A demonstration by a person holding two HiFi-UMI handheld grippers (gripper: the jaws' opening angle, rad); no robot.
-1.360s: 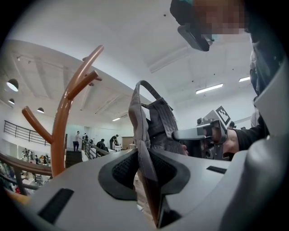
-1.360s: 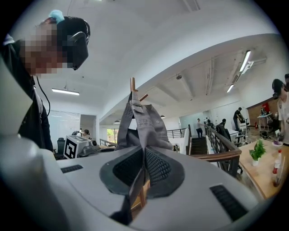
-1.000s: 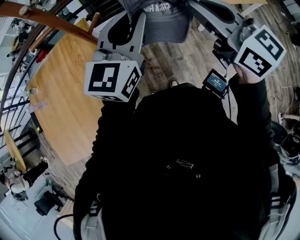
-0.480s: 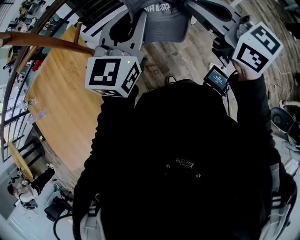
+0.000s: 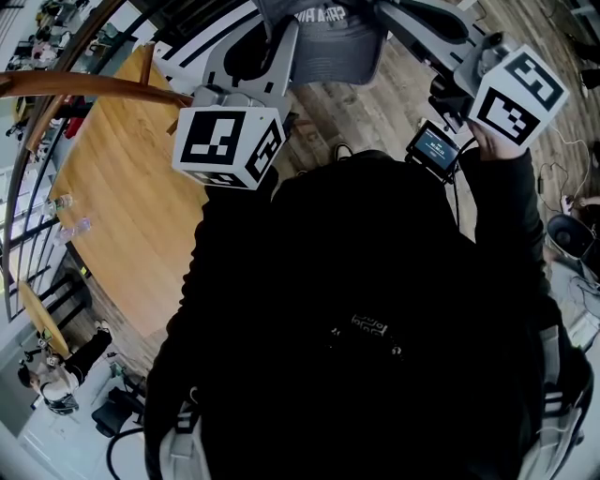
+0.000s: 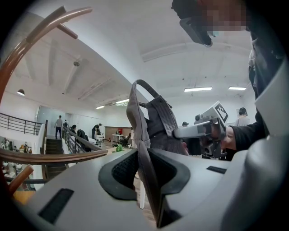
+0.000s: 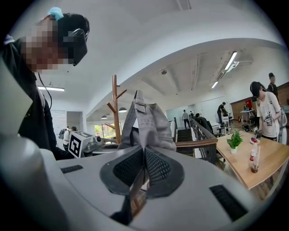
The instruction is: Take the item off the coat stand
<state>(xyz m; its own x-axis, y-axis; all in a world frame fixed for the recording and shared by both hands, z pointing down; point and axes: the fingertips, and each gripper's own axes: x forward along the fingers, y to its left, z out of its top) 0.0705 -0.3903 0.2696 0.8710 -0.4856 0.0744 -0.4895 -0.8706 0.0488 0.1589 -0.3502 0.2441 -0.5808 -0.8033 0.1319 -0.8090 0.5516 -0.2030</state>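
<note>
A grey cap (image 5: 323, 37) hangs between my two grippers, off the stand. My left gripper (image 5: 274, 52), with its marker cube, is shut on the cap's thin edge, which stands upright between the pads (image 6: 143, 155). The cap (image 6: 153, 122) rises above them. My right gripper (image 5: 398, 14) is shut on the other side of the cap (image 7: 146, 124), the fabric pinched at the jaw tips (image 7: 144, 155). The brown wooden coat stand (image 7: 115, 108) stands behind the cap. One of its curved arms (image 5: 84, 86) shows at the upper left of the head view.
A round wooden table (image 5: 122, 187) with bottles (image 5: 66, 202) lies below to the left. A stair railing (image 7: 198, 144) and a table with a small plant (image 7: 234, 140) and a bottle (image 7: 255, 160) stand to the right. Several people stand in the background.
Both grippers have carried the cap a little lower and away from the stand's wooden arm. Both grips on the cap look unchanged.
</note>
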